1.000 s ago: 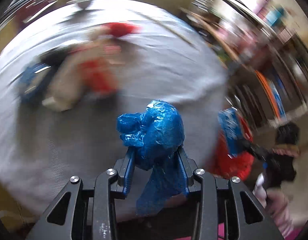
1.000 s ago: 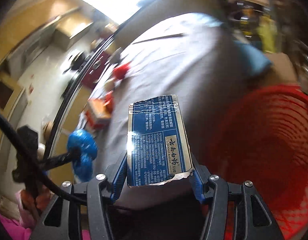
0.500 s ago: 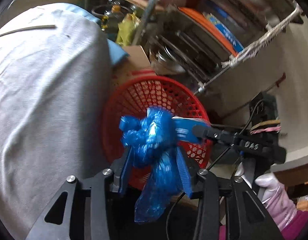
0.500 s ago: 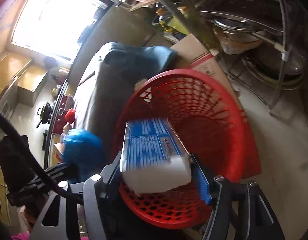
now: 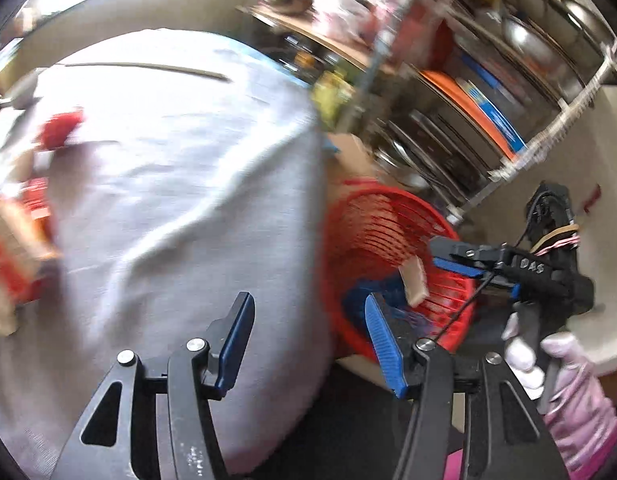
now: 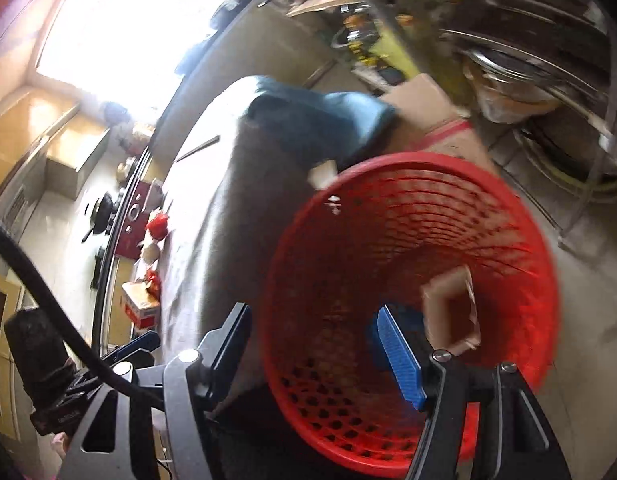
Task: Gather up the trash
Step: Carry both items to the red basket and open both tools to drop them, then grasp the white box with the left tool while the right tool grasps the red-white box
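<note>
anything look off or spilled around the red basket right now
Nothing spilled. The small carton lies tilted inside the red basket, with the blue bag low in it too. Both grippers, left and right, are empty, the left one opening. Boxes remain on the table.

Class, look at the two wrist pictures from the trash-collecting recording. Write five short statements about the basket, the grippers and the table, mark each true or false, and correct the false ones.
1. The red basket stands beside the cloth-covered table. True.
2. The left gripper clamps a blue bag. False: its jaws are opening with nothing between them.
3. A small carton is inside the basket. True.
4. The right gripper holds the carton. False: its jaws are apart and empty; the carton is beyond them, in the basket.
5. The table has been cleared of trash. False: red packaging lies on it.
</note>
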`<state>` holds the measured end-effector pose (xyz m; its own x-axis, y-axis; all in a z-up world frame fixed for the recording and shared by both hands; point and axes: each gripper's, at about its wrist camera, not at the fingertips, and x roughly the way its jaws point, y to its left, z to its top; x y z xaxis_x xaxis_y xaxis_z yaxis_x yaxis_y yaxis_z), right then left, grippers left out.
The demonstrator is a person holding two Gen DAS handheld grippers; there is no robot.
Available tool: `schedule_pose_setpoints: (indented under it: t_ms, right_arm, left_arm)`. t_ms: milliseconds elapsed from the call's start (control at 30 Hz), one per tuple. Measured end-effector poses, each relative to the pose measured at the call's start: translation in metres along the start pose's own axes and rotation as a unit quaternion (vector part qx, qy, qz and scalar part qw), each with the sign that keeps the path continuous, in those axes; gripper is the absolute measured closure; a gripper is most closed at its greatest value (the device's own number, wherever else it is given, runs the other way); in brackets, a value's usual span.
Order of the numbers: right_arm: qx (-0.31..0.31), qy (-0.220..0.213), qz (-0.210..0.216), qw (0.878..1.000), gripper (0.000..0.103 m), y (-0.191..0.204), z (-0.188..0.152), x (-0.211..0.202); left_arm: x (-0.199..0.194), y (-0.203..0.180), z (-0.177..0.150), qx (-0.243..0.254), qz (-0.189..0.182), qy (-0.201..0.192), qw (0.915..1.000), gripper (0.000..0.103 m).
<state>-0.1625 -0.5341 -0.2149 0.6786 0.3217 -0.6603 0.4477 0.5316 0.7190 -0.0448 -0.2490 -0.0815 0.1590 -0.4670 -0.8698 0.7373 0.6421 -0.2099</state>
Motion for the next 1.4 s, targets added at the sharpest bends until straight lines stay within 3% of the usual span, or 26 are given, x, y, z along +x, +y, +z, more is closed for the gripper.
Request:
schedule_pose_setpoints:
  t_ms: [200, 333, 467, 567, 667, 800, 900, 1100, 1167, 1233, 1400]
  right_arm:
    - [-0.089, 0.030, 0.029, 0.995, 0.034, 0.084, 0.011, 0.035]
    - [-0.150, 0.059, 0.055, 0.985, 0.034, 0.148, 0.006, 0.069]
    - [-0.225, 0.093, 0.075, 0.967, 0.034, 0.218, -0.012, 0.109]
    - [-0.290, 0.100, 0.075, 0.949, 0.034, 0.265, -0.029, 0.135]
    - [-0.339, 0.100, 0.065, 0.933, 0.034, 0.301, -0.045, 0.157]
    - [-0.391, 0.079, 0.027, 0.917, 0.034, 0.331, -0.054, 0.182]
    - [-0.405, 0.088, 0.013, 0.910, 0.034, 0.348, -0.060, 0.200]
    - [-0.450, 0.068, -0.068, 0.888, 0.034, 0.363, -0.078, 0.232]
    - [-0.446, 0.061, -0.078, 0.889, 0.034, 0.360, -0.077, 0.239]
    - [-0.427, 0.064, -0.060, 0.900, 0.050, 0.354, -0.073, 0.238]
    - [-0.378, 0.065, -0.029, 0.923, 0.050, 0.334, -0.054, 0.219]
  left_arm:
    - [-0.062, 0.074, -0.035, -0.079, 0.069, -0.061, 0.9926, 0.039]
    - [-0.090, 0.130, -0.065, -0.142, 0.122, -0.075, 0.9794, 0.038]
    - [-0.108, 0.177, -0.095, -0.201, 0.171, -0.078, 0.9614, 0.038]
    - [-0.125, 0.209, -0.118, -0.252, 0.181, -0.090, 0.9466, 0.038]
    - [-0.135, 0.224, -0.130, -0.274, 0.184, -0.100, 0.9386, 0.038]
    - [-0.140, 0.233, -0.135, -0.274, 0.181, -0.108, 0.9385, 0.037]
    - [-0.142, 0.237, -0.135, -0.270, 0.176, -0.114, 0.9397, 0.036]
    - [-0.138, 0.241, -0.133, -0.271, 0.158, -0.113, 0.9428, 0.034]
    - [-0.135, 0.240, -0.131, -0.270, 0.154, -0.109, 0.9443, 0.034]
    - [-0.131, 0.238, -0.128, -0.265, 0.150, -0.106, 0.9466, 0.034]
    - [-0.119, 0.229, -0.103, -0.237, 0.145, -0.100, 0.9554, 0.034]
